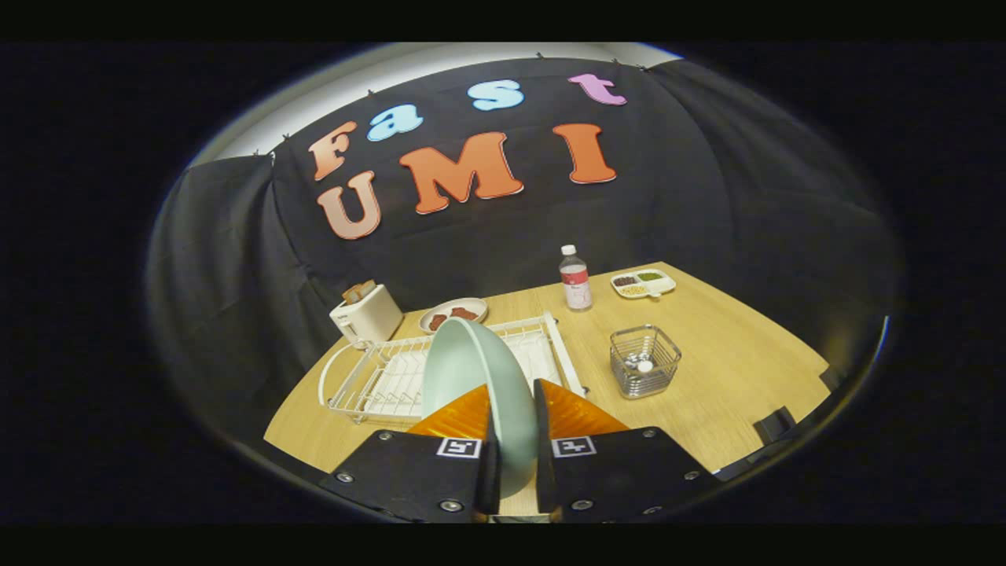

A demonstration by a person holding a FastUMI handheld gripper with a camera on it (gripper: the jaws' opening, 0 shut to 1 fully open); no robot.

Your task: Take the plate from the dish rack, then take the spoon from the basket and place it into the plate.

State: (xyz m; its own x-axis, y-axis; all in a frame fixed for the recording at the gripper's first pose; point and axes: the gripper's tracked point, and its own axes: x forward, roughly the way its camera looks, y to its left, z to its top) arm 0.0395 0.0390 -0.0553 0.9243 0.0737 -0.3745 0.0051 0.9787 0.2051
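You hold the smooth, softly glossy pale green plate (479,377) clamped between the gripper (515,440) fingers. Behind it, mid-frame, sits the white coated-wire dish rack (369,381); right of it the shiny metal wire basket (644,362), on the matt light woodgrain table (739,369).

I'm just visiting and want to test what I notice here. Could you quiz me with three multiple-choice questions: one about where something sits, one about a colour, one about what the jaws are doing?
1. Where is the wire basket?
A. inside the dish rack
B. on the table beside the dish rack
C. on top of the toaster

2. What colour is the plate?
A. bright red
B. black
C. pale green

3. What is the gripper doing?
A. shut on the plate
B. open over the bottle
C. holding the toaster

Answers:
1. B, it stands on the wooden table, apart from the dish rack.
2. C, its face is pale green.
3. A, both jaws press the plate's edge.
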